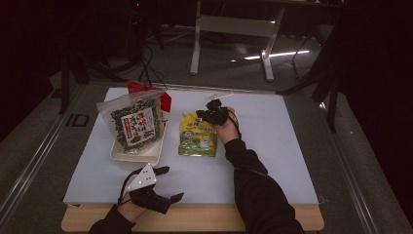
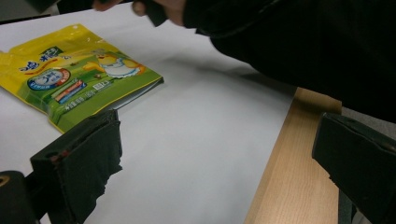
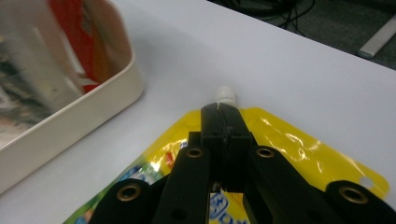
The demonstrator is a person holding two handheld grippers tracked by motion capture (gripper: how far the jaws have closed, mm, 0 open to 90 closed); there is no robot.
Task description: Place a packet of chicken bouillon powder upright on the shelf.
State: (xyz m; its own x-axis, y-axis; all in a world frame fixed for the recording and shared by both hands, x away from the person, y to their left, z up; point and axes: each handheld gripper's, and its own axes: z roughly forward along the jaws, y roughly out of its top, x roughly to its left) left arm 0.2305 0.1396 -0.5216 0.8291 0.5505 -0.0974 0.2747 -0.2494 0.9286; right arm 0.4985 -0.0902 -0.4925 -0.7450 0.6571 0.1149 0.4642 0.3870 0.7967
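A yellow and green spouted drink pouch (image 1: 197,136) (image 2: 79,79) (image 3: 289,144) lies flat on the white mat, right of the tray. My right gripper (image 1: 209,114) (image 3: 223,109) is over the pouch's top end with its jaws pressed together, tips just short of the white cap (image 3: 226,94). I cannot tell whether the jaws pinch the pouch's film. My left gripper (image 1: 171,183) (image 2: 219,135) rests near the table's front edge, jaws wide apart with nothing between them.
A cream tray (image 1: 136,156) (image 3: 70,121) left of the pouch holds a clear bag of seaweed snack (image 1: 134,122) (image 3: 28,70) and a red packet (image 1: 165,101). The white mat (image 1: 272,146) ends at a wooden table edge (image 1: 204,222) (image 2: 289,186). The person's dark sleeve (image 1: 258,190) crosses the right front.
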